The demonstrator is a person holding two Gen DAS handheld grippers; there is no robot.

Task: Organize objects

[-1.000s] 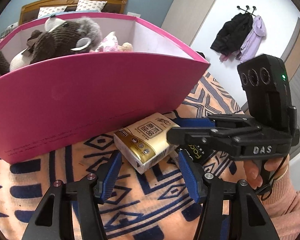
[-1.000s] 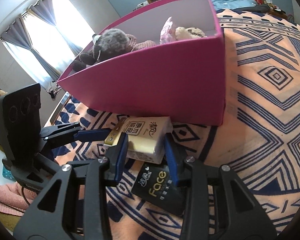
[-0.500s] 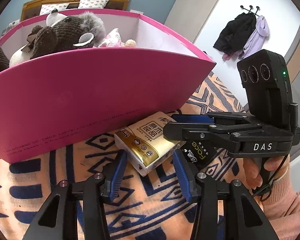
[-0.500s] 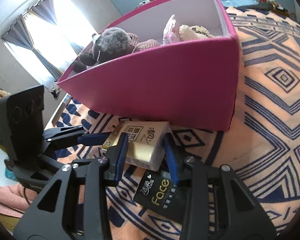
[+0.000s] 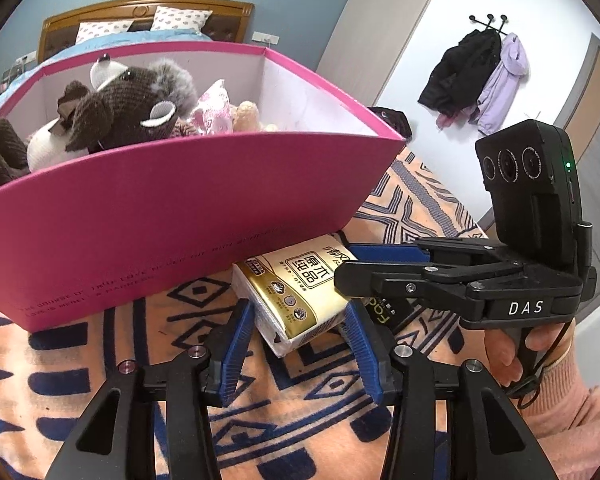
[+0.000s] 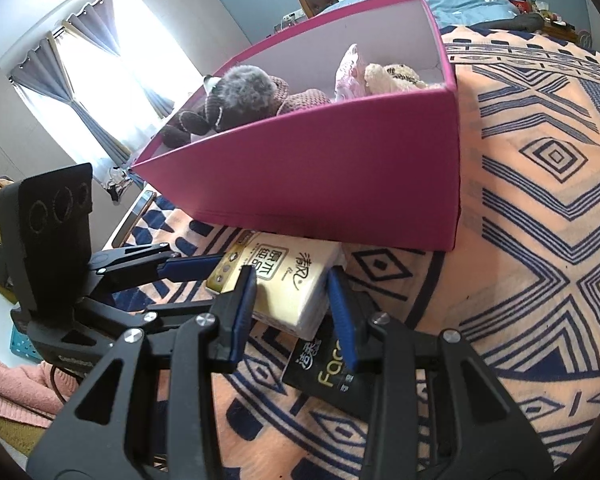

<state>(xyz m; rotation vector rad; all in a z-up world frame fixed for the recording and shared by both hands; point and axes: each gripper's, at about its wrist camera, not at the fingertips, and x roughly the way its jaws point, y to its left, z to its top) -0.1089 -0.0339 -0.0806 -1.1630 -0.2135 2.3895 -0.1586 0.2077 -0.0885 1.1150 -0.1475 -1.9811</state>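
A gold and white tissue pack (image 5: pixel 300 292) sits in front of the pink box (image 5: pixel 172 216), partly over a black "Face" packet (image 6: pixel 328 376). My right gripper (image 6: pixel 294 312) is shut on the tissue pack (image 6: pixel 288 280), its blue pads against both sides. My left gripper (image 5: pixel 298 344) is open, its fingers on either side of the pack's near end without touching. The box (image 6: pixel 340 176) holds plush toys (image 5: pixel 120 116).
A patterned orange and blue blanket (image 6: pixel 540 208) covers the bed. A wooden headboard with pillows (image 5: pixel 148 24) is behind the box. Coats hang on a wall hook (image 5: pixel 476 80). A curtained window (image 6: pixel 80 72) is at left.
The right gripper has lifted the tissue pack slightly off the black packet, toward the box. The left gripper's fingers have closed in somewhat around the pack's near end.
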